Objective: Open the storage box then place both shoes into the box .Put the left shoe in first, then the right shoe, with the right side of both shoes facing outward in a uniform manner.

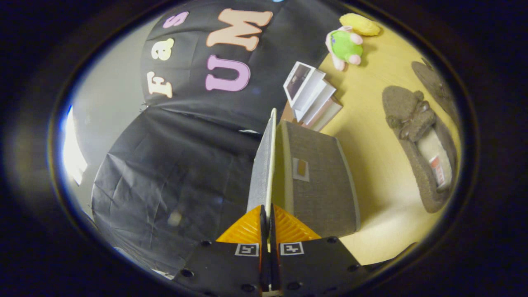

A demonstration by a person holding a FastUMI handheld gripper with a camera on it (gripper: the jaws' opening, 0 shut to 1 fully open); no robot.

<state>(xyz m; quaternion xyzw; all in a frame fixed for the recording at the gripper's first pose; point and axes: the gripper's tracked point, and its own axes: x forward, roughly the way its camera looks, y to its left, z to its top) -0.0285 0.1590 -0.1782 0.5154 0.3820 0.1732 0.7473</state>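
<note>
Gripper (pixel 266 214) fingers nearly closed, pinching the thin edge of the box lid (pixel 262 165) between them; both fingers press on the lid, which stands up on edge and runs straight ahead from the fingertips. One storage box (pixel 319 181), grey fabric-covered, lies just beside the lid, touching it along the hinge side; a small window-like label holder (pixel 301 169) sits on its grey face, nothing legible in it. Two slippers on the yellow table (pixel 371 165), both brown and fuzzy: the nearer slipper (pixel 416 144) lies well apart from the box, with a bow on top and a small tag on its pale insole, print too small to read; the second slipper (pixel 435 84) lies beyond it, partly cut off. One stack of books (pixel 311 97) beyond the far end of the box, near it. Two soft toys farther off: one green and pink plush toy (pixel 345 46), one yellow toy (pixel 359 24) just beside it.
</note>
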